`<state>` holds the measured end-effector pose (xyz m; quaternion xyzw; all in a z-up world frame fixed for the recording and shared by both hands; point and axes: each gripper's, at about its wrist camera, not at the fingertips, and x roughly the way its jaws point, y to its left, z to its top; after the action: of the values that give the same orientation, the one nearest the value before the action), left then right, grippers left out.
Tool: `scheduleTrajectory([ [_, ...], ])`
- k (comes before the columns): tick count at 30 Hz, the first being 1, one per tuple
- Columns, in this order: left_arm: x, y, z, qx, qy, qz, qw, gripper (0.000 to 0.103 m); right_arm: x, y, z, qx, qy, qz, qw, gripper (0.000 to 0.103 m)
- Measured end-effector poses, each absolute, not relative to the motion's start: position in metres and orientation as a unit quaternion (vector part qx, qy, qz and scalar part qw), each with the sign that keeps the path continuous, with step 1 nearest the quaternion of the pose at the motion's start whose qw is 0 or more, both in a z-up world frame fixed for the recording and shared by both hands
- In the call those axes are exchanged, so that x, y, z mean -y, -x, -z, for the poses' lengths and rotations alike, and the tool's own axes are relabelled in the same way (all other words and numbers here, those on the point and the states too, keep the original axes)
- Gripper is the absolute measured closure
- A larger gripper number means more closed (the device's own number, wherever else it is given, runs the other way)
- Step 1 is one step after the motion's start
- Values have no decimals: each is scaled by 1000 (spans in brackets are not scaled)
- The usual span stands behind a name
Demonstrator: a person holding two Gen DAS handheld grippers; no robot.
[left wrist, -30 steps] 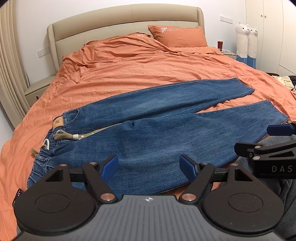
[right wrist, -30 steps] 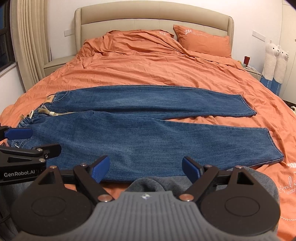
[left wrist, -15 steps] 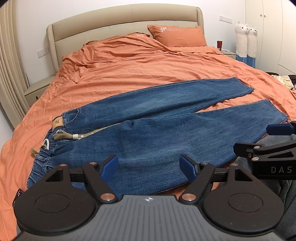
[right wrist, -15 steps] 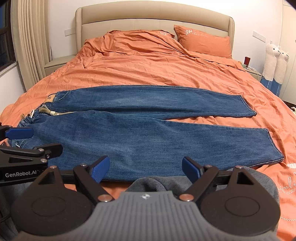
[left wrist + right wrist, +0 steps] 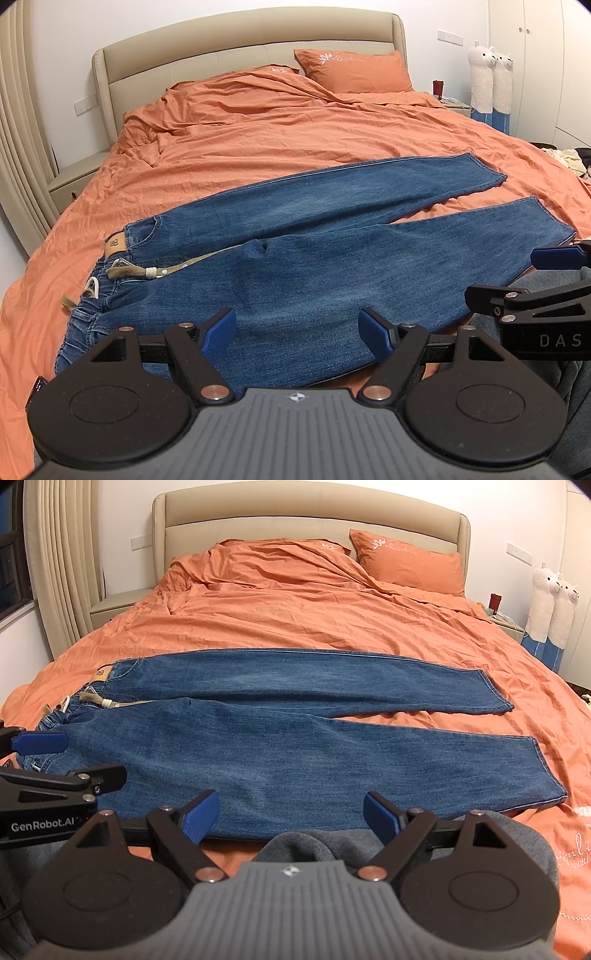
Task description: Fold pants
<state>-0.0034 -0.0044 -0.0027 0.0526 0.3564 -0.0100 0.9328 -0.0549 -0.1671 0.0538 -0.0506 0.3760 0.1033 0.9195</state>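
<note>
Blue jeans [image 5: 303, 254] lie flat across the orange bed, waistband at the left with a tan drawstring [image 5: 155, 271], both legs stretched to the right and slightly apart. They also show in the right wrist view [image 5: 295, 738]. My left gripper [image 5: 297, 332] is open and empty, above the near edge of the jeans toward the waist. My right gripper [image 5: 291, 816] is open and empty, above the near edge of the near leg. Each gripper shows at the edge of the other's view: the right one [image 5: 535, 291], the left one [image 5: 48, 760].
The orange duvet [image 5: 314, 609] covers the bed, with a pillow [image 5: 410, 563] by the beige headboard [image 5: 240, 40]. Bedside tables stand on both sides. Two plush alpacas [image 5: 491, 79] stand at the right wall. Grey fabric [image 5: 314, 845] lies under my right gripper.
Both grippers have drifted very slightly; the views have barely shifted. The jeans have not moved and both grippers stay open.
</note>
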Motion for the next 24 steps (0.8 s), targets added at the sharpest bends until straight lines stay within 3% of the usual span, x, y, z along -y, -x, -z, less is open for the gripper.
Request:
scheduleTrajectory([
  [24, 6, 4, 3, -358, -53, 9, 932, 15, 167, 56, -54, -380, 52, -104, 917, 21],
])
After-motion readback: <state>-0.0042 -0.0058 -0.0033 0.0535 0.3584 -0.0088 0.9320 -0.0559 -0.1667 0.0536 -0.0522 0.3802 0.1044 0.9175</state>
